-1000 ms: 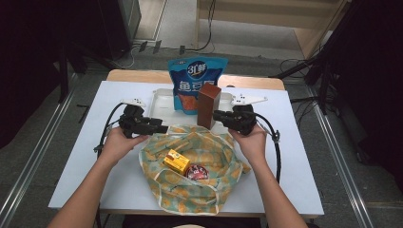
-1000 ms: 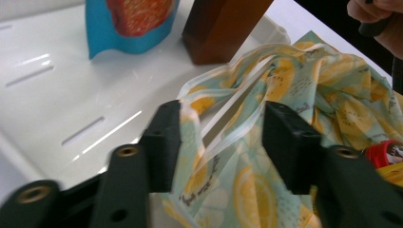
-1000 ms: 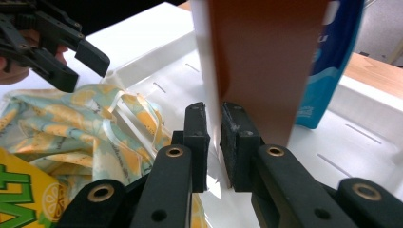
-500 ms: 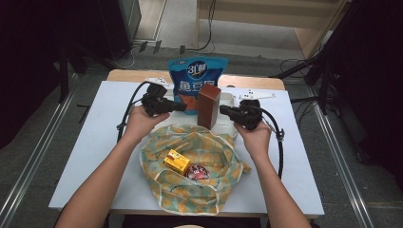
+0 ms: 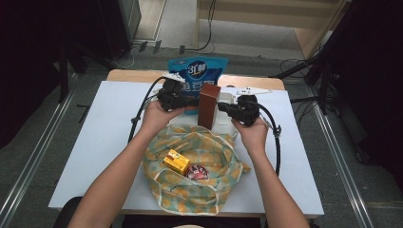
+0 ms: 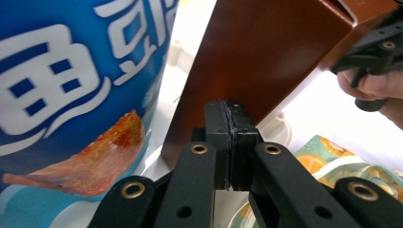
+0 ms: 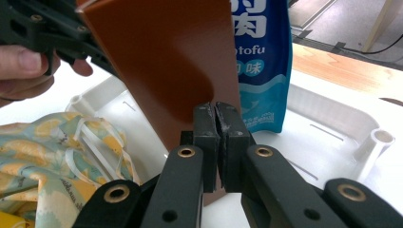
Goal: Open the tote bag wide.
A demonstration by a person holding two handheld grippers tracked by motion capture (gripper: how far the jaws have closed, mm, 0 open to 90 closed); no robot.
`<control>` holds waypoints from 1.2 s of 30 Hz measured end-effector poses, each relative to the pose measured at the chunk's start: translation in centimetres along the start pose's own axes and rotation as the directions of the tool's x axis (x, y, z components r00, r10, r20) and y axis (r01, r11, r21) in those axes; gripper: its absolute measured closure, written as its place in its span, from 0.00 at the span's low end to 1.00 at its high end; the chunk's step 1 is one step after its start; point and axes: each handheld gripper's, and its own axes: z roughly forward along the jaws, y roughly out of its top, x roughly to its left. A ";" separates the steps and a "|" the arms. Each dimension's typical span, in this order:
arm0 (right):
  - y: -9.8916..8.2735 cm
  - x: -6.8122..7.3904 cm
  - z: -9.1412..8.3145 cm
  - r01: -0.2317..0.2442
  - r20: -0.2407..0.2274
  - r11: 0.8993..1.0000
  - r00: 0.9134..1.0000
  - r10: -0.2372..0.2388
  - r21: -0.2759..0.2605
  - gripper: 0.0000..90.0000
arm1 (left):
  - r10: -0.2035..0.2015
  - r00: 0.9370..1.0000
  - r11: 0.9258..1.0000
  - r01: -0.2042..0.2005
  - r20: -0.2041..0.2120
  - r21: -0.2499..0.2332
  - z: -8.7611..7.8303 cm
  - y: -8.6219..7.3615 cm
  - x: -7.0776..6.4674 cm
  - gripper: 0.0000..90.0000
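Since a second ago, our left hand-held gripper (image 5: 190, 101) has travelled from the left of the bench toward the far middle, and its jaws have just been closing; they now meet with nothing between them, pressed against the left face of the brown box (image 5: 209, 106). Our right hand-held gripper (image 5: 227, 108) has stayed on the box's right side, jaws also together on nothing. The box stands upright on a white tray (image 5: 227, 127) near the far edge, in front of a blue snack pouch (image 5: 197, 71), with the open cloth bag (image 5: 197, 183) at the near edge. We judge the squeeze risky: smooth faces could slip, tipping the box onto the tray, or knocking over the pouch.
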 end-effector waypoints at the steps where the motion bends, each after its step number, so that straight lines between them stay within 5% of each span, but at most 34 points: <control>1: 0.0 -0.1 0.0 0.000 -0.003 1.000 1.000 0.000 0.000 0.99 | 0.000 1.000 1.000 0.000 0.003 0.001 0.0 0.0 -0.1 1.00; 20: 0.5 -2.3 1.4 -0.026 -0.002 0.999 1.000 0.026 0.034 0.97 | 0.007 0.997 1.000 -0.007 0.080 0.002 0.5 -0.7 -1.8 0.97; 29: -0.2 -1.6 -1.7 -0.001 0.008 1.000 1.000 0.001 0.003 0.97 | -0.004 1.000 0.999 0.003 -0.013 -0.040 -1.9 -0.4 0.1 1.00; 36: -0.9 0.2 -2.5 0.021 -0.019 1.000 1.000 -0.021 0.004 0.97 | -0.028 0.999 0.998 0.025 -0.040 -0.057 -1.1 -0.4 1.3 1.00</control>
